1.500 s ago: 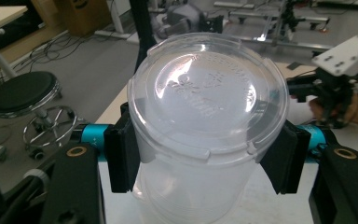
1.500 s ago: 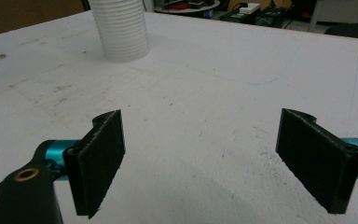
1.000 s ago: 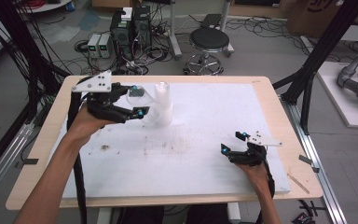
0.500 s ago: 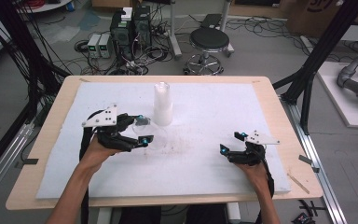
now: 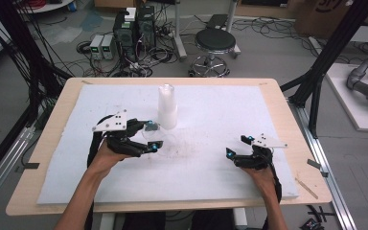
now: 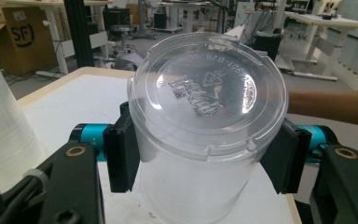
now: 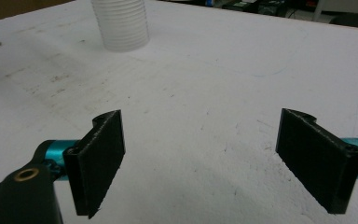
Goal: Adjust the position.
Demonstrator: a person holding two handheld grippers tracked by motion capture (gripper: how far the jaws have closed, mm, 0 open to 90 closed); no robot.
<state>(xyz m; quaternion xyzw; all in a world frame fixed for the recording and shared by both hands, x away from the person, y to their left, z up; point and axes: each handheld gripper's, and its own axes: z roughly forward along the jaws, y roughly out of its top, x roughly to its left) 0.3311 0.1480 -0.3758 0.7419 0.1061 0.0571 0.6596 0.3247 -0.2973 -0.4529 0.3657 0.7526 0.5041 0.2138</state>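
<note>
Clear plastic marks the single cup [image 5: 152,130] clamped in the left tongs [image 5: 154,136] in the high view, at 7 o'clock from the upright cup stack [image 5: 167,106] on the white tabletop [image 5: 220,115]. The left gripper view has both pads [image 6: 121,156] pressing its lidded wall. The right gripper view shows the right tongs [image 7: 200,163] spread wide, holding nothing, the stack at 11 o'clock.
</note>
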